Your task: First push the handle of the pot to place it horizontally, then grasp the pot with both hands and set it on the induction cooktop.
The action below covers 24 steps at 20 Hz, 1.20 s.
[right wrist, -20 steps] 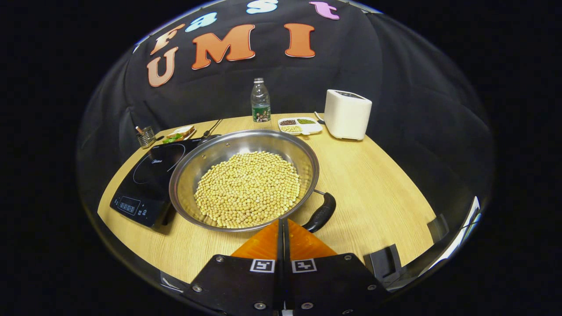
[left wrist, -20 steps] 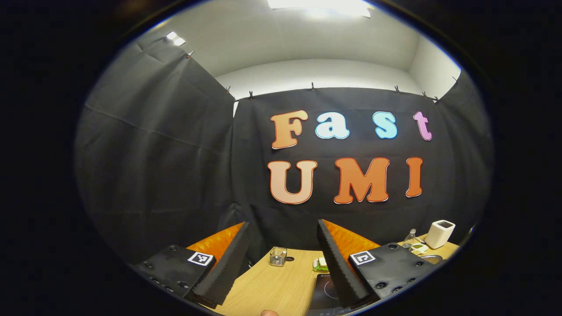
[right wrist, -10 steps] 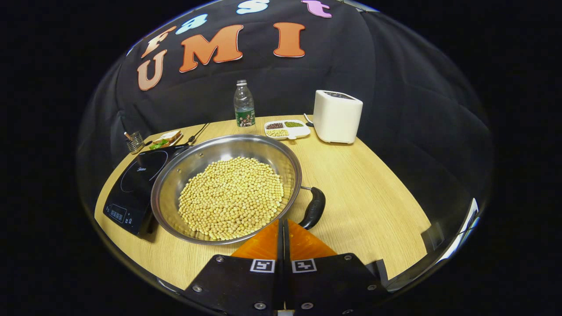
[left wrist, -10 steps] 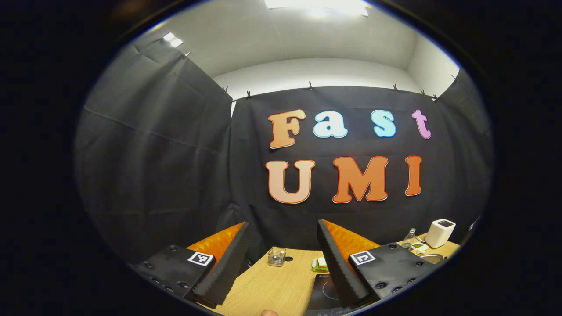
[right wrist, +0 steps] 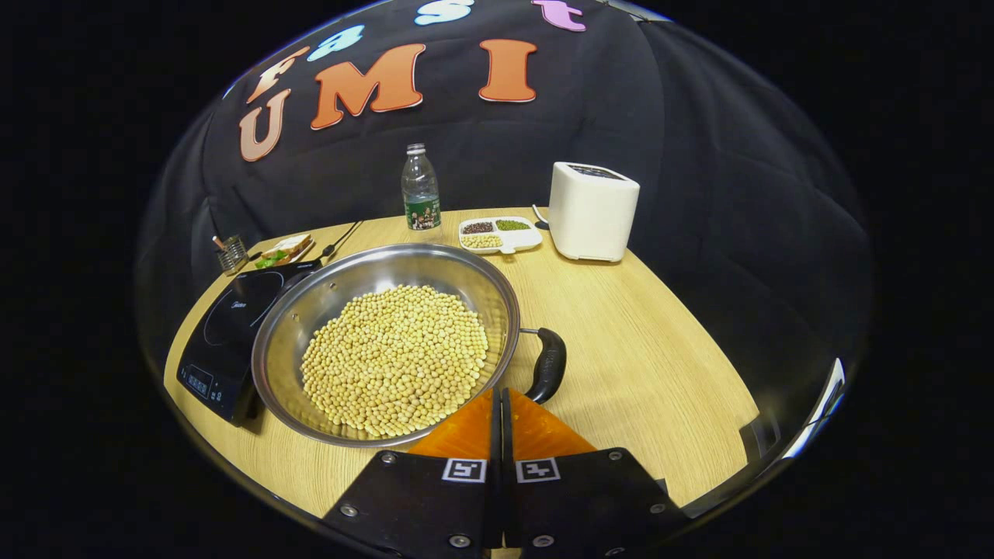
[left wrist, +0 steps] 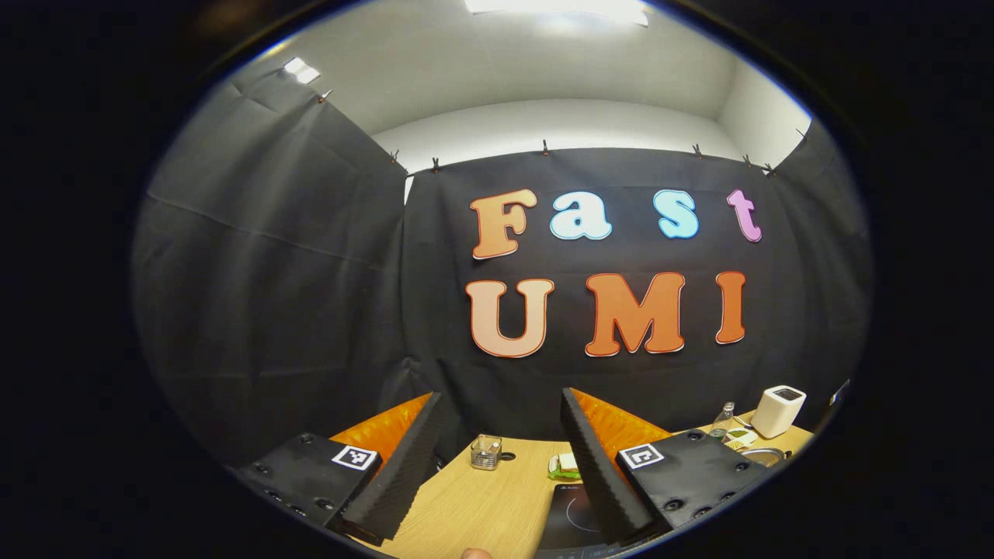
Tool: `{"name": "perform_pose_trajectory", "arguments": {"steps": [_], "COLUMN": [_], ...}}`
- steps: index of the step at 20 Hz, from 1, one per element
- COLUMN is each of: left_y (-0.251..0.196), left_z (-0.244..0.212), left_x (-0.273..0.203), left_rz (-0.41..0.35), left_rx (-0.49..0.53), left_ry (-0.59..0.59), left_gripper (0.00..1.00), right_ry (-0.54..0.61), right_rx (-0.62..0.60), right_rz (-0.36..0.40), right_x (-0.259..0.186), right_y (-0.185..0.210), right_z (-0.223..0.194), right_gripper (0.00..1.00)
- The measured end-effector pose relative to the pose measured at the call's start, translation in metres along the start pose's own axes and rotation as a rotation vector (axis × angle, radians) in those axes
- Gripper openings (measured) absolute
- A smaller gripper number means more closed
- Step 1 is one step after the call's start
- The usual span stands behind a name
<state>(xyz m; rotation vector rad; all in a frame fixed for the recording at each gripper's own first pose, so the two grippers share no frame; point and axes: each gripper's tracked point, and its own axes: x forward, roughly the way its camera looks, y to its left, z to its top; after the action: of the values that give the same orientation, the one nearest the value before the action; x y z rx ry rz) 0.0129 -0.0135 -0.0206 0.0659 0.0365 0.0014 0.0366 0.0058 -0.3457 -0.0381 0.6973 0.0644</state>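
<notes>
A wide steel pot [right wrist: 279,341] full of pale beans sits on the wooden table [right wrist: 644,349] in the right gripper view. Its black handle [right wrist: 547,363] curves along the pot's right side, just past my right gripper [right wrist: 498,392], which is shut with nothing in it. The black induction cooktop [right wrist: 225,326] lies left of the pot, touching its rim. In the left gripper view my left gripper [left wrist: 498,404] is open, held high and aimed at the booth wall, with the cooktop [left wrist: 571,512] low between its fingers and the pot's rim [left wrist: 762,453] at the far right.
A white toaster [right wrist: 592,210], a divided dish of beans [right wrist: 498,234] and a clear bottle [right wrist: 420,190] stand at the table's back. A sandwich plate [right wrist: 283,250] and a small glass holder [right wrist: 231,255] sit behind the cooktop. Bare table lies right of the pot.
In the right gripper view the pot and its handle have slid leftward and the handle has swung closer to the gripper's tip. The left gripper view has barely shifted.
</notes>
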Motion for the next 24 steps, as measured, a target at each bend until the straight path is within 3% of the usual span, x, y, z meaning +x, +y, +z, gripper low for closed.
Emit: {"name": "perform_pose_trajectory", "arguments": {"steps": [24], "left_y": [-0.06], "left_z": [-0.036], "left_x": [0.022], "left_rz": [-0.057], "left_rx": [0.001], "left_ry": [0.061], "left_gripper": [0.99], "right_ry": [0.006], "right_rx": [0.014], "right_rz": [0.0], "right_x": [0.04], "right_y": [-0.024], "right_z": [0.022], "right_gripper": [0.0]}}
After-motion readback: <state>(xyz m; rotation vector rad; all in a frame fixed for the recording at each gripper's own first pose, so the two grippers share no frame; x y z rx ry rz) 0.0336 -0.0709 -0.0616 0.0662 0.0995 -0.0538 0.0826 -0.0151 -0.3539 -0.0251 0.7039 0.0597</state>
